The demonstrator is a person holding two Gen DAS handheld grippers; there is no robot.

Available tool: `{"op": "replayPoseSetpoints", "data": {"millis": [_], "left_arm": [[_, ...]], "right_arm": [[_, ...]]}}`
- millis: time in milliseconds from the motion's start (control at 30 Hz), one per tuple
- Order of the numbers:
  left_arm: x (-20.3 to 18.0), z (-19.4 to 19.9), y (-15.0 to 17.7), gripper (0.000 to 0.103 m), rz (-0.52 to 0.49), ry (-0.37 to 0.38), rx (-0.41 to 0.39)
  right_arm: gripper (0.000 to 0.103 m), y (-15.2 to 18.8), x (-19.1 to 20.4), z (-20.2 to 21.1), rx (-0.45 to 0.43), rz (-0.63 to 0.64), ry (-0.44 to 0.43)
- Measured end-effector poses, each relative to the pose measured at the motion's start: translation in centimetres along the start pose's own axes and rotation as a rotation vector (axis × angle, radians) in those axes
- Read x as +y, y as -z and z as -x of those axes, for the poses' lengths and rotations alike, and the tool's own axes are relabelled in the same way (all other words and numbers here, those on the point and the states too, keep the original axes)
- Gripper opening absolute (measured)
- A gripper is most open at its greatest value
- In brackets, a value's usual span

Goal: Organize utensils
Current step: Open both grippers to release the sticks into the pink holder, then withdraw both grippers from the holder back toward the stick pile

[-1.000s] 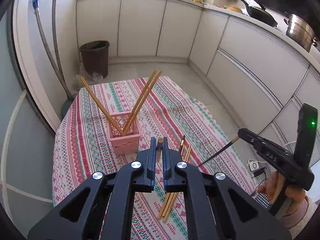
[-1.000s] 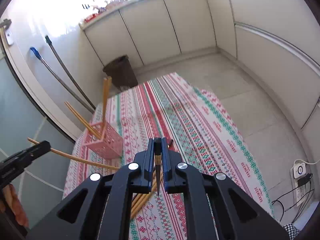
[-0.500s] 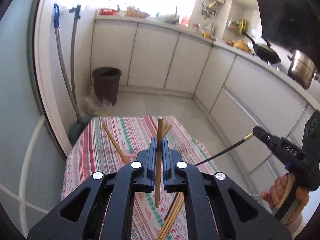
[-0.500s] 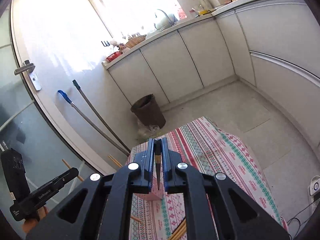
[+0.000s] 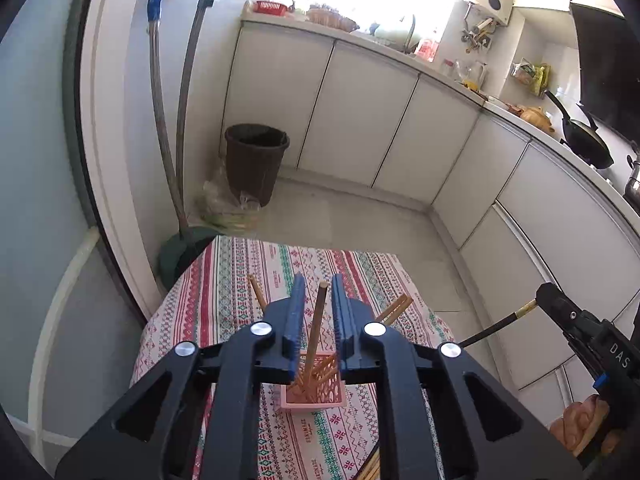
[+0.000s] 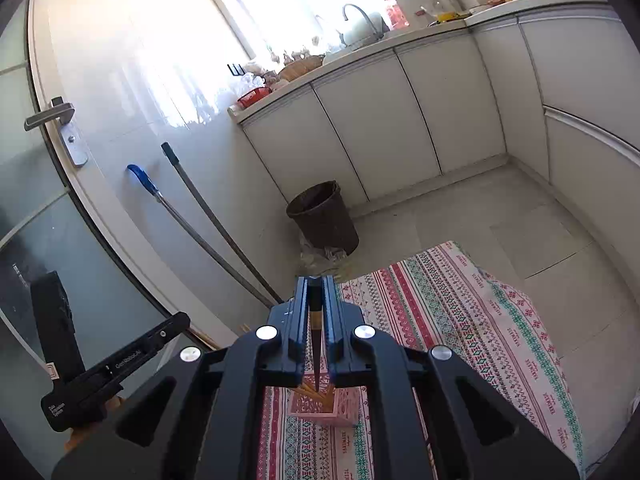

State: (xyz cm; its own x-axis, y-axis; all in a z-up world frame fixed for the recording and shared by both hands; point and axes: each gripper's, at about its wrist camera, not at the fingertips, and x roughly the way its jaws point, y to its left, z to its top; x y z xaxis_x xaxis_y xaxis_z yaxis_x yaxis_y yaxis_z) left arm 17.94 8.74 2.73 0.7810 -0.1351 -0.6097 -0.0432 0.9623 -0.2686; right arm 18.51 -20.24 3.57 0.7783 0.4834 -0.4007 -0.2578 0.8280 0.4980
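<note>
above the table: both grippers hang over the pink basket (image 5: pixel 314 394), which stands on the striped tablecloth (image 5: pixel 236 288).
left gripper (image 5: pixel 317 292): its jaws have just been opening; a narrow gap now shows on each side of the wooden chopstick (image 5: pixel 314 332) between them, and the pads no longer press it. half a second ago they were clamped on it.
wooden chopstick: its lower end is down in the pink basket, its top stands between the blue pads, tilted slightly. a second ago it was only a stub between the shut jaws, with the basket farther ahead on the cloth.
right gripper (image 6: pixel 315 285): jaws nearly closed, pinching the dark chopstick (image 6: pixel 315 344), as in both earlier frames.
dark chopstick: upright, pointed tip down, just above the pink basket's mouth; i cannot tell if it touches the sticks inside.
pink basket: now directly below both grippers; other wooden chopsticks lean out of it.
loose chopsticks (image 5: pixel 370 466): on the tablecloth at the near edge.
room: brown bin (image 6: pixel 324 216) on the floor beyond the table.
</note>
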Motion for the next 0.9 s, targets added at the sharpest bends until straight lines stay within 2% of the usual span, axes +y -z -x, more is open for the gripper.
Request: {"op": "replayPoseSetpoints", "data": {"millis": [67, 200, 300, 467, 633, 667, 767, 867, 900], "left_arm": [[0.8, 0.0, 0.1, 0.018, 0.031, -0.003, -0.001], [1.8, 1.6, -0.2, 0.027, 0.051, -0.019, -0.048], [2.2, 2.0, -0.7, 0.027, 0.052, -0.031, -0.057], [2.8, 2.3, -0.6, 0.032, 0.064, -0.033, -0.052], [2.4, 1.3, 0.0, 0.035, 0.033, -0.062, -0.025], [2.2, 1.1, 0.2, 0.035, 0.028, -0.063, -0.016], [1.4, 0.5, 0.8, 0.043, 0.002, -0.070, 0.000], [0.2, 0.3, 1.3, 0.046, -0.044, -0.099, -0.006], [-0.3, 0.2, 1.5, 0.048, -0.061, -0.109, -0.010]], "right_arm": [[0.007, 0.3, 0.1, -1.1, 0.015, -0.003, 0.006], [0.007, 0.6, 0.4, -2.8, 0.036, -0.006, 0.014], [0.007, 0.9, 0.7, -3.8, 0.058, -0.005, 0.015], [0.007, 1.6, 1.3, -5.3, 0.082, 0.017, 0.028], [0.009, 3.4, 1.5, -8.3, 0.130, 0.025, 0.034], [0.011, 4.0, 1.4, -9.1, 0.144, 0.026, 0.034], [0.029, 5.1, 1.1, -10.0, 0.169, 0.035, 0.044], [0.031, 4.9, 1.2, -8.7, 0.129, 0.069, 0.067], [0.035, 4.7, 1.3, -8.1, 0.113, 0.081, 0.077]]}}
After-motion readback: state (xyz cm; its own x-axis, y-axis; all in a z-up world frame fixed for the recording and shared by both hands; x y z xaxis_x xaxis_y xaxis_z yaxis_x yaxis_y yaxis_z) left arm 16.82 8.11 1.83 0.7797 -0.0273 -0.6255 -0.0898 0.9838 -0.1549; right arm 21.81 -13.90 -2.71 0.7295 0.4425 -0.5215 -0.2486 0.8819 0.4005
